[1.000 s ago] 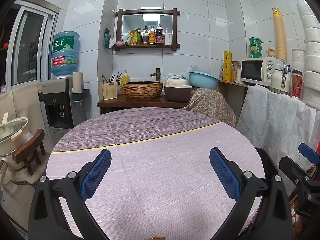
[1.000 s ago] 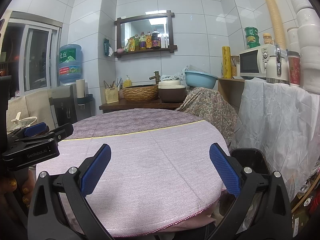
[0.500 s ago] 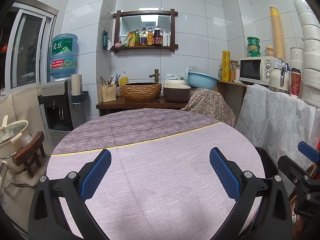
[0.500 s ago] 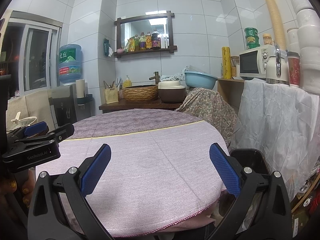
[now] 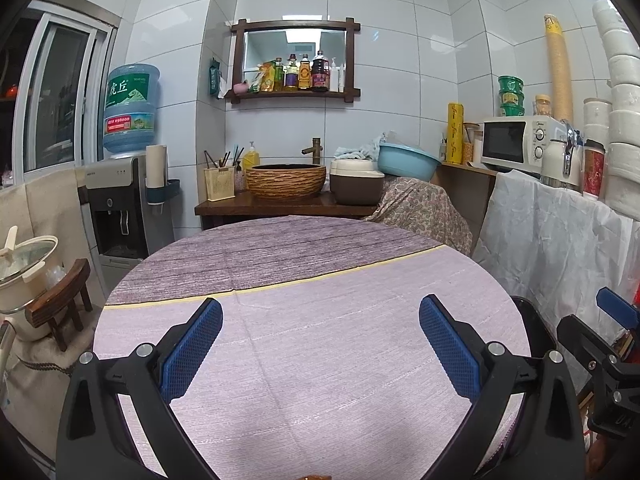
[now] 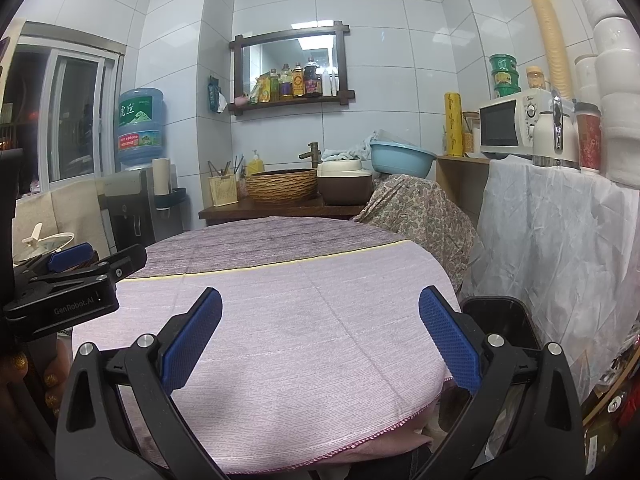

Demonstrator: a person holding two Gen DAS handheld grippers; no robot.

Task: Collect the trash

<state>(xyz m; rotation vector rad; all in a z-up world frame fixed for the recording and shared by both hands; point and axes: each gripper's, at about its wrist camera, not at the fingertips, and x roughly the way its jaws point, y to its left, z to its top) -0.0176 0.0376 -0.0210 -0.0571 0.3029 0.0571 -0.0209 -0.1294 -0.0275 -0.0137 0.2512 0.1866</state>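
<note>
One round tabletop (image 5: 320, 360) under one cloth. Two tools: left tool (image 5: 320, 344) and right tool (image 6: 320, 340), each with two blue pads. One black bin (image 6: 500, 320). One microwave (image 5: 516, 142), one water bottle (image 5: 130, 108), one blue basin (image 5: 406, 160), one woven bowl (image 5: 286, 180), three stacked green tubs (image 5: 511, 97).

Left gripper (image 5: 320, 344) & right gripper (image 6: 320, 340): black plastic frames, blue textured pads (image 5: 192, 354), silver screws; white "GenRobot.AI" txt on left gripper's side.
</note>
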